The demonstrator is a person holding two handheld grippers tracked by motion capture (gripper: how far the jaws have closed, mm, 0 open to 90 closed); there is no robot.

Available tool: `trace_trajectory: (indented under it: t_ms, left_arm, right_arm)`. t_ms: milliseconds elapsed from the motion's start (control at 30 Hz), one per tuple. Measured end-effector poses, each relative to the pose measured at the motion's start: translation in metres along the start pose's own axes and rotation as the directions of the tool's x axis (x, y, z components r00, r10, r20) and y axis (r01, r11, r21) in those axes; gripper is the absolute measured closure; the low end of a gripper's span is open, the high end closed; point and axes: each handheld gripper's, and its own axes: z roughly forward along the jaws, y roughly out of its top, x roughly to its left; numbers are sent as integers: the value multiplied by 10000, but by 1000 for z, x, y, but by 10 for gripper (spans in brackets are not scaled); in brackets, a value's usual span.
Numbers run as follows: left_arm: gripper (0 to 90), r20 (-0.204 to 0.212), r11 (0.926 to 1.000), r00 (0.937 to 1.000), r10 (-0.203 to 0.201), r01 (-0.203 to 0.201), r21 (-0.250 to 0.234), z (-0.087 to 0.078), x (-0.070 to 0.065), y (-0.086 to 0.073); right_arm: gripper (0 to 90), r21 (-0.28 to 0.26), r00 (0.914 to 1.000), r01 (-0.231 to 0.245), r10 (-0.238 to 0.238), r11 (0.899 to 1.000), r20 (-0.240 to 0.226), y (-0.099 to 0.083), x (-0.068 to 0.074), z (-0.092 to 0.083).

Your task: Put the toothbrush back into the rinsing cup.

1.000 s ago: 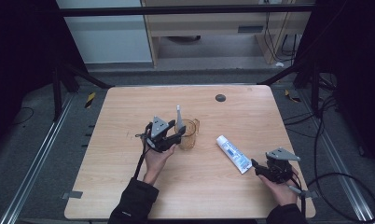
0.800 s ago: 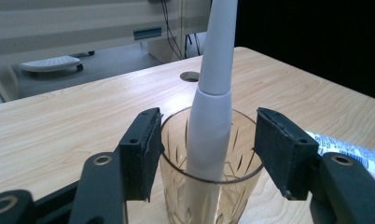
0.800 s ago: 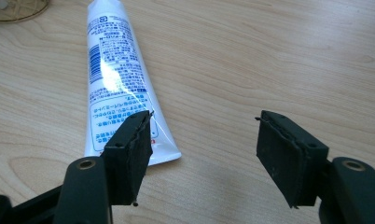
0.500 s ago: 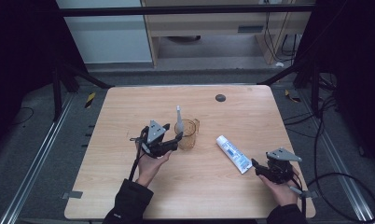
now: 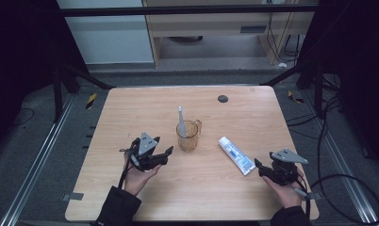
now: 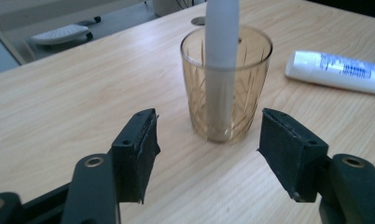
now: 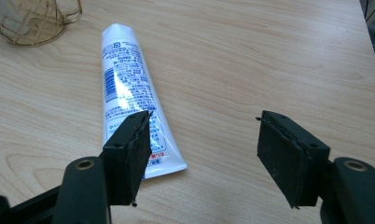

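Note:
An amber glass cup (image 5: 189, 135) with a handle stands mid-table, and a white toothbrush (image 5: 181, 121) leans upright inside it. My left gripper (image 5: 166, 153) sits just left of the cup, a short gap away. Its jaws have just been opening and nothing is between them. In the left gripper view the cup (image 6: 225, 93) and the toothbrush (image 6: 221, 37) lie beyond the open gripper (image 6: 213, 149). A white toothpaste tube (image 5: 236, 155) lies flat to the right of the cup. My right gripper (image 5: 259, 165) rests open at its near end. In the right gripper view the tube (image 7: 125, 93) passes by the left jaw, outside the gripper (image 7: 206, 154).
A small dark round disc (image 5: 222, 98) is set in the wooden table (image 5: 131, 108) near its far edge. Black frame posts and floor rails flank the table on both sides. Cables trail across the floor at the right.
My left gripper has drawn back from the cup toward the near left and its jaws have spread wider. The cup with the toothbrush stays put. The right gripper has not moved.

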Motion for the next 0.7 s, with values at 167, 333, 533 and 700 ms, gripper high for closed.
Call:
trace_trajectory:
  t_ms: [167,333,533,700]
  left_arm:
    - [363,-267,9992,9994,-233,241,317,-15,10,-17]
    - [364,-471,9981,9980,-418,439,436,-30,16,-30]
    - [376,-882,9943,9931,-773,833,669,-49,26,-45]
    - [401,-1293,9893,9851,-1135,1240,763,-65,32,-55]
  right_arm:
    - [354,-83,10000,30,-31,10000,-77,2,0,-1]
    - [364,-103,10000,38,-39,9999,-68,3,1,-1]
    - [390,-80,9998,95,-96,9999,-180,8,3,3]
    - [433,-40,9992,94,-96,9999,-393,13,4,9]
